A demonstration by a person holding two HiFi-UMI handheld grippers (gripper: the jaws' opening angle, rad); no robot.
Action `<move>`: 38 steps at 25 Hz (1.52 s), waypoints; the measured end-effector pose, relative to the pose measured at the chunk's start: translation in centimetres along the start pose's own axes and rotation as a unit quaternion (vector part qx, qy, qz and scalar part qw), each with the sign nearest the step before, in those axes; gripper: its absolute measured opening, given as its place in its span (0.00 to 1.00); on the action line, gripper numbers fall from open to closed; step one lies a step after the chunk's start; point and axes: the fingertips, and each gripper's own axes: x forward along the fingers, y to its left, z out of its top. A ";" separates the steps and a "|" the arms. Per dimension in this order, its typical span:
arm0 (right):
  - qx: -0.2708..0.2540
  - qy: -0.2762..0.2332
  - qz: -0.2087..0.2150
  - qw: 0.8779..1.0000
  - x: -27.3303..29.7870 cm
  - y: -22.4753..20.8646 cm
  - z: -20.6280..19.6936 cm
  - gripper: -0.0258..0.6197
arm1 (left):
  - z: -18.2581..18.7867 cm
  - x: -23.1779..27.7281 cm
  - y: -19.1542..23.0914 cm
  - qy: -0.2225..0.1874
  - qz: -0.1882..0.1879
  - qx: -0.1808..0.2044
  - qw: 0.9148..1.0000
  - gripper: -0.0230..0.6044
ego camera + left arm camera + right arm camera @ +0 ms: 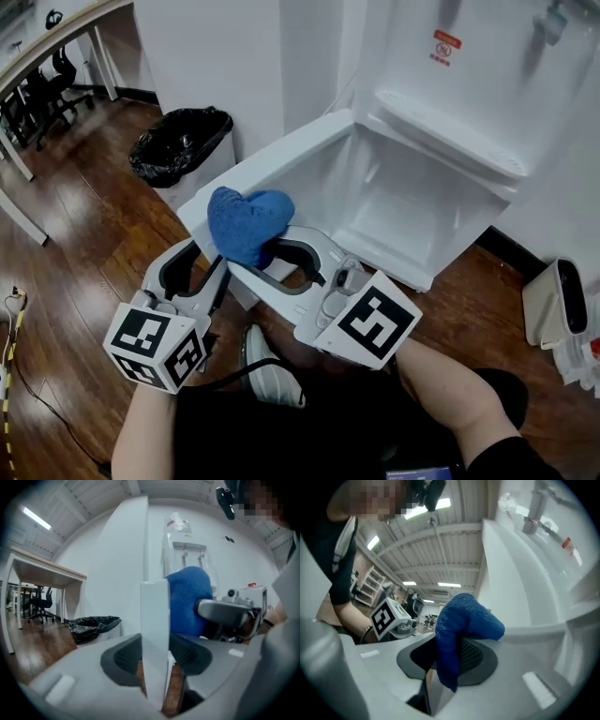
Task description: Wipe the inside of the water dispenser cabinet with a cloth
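Left gripper [202, 267] points toward 1 o'clock, jaws clamped on the edge of the open door [281, 164]. Right gripper [286, 262] points toward 10 o'clock, pinching the blue cloth [246, 223], which lies at 9 o'clock from the cabinet interior [412, 220].

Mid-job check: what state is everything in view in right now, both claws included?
cabinet door: swung open, its edge clamped.
cabinet: open, interior exposed.
cloth: bunched up, held, not yet inside the cabinet.
left claw: shut on cabinet door.
right claw: shut on cloth.
trash bin: upright, open-topped, lined with a black bag.
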 end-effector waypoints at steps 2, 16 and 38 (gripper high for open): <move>0.015 -0.012 0.048 0.999 -0.9 -1.1 -0.4 0.21 | -0.7 -0.2 0.1 0.018 0.008 0.002 1.000 0.34; 0.009 0.055 -0.292 0.955 -6.5 -17.6 -6.4 0.21 | -1.9 0.5 0.3 0.041 0.013 -0.008 0.999 0.34; 0.067 0.143 -0.295 0.942 -8.8 -19.3 -14.2 0.21 | -1.7 0.2 -0.2 0.045 0.014 -0.011 0.999 0.34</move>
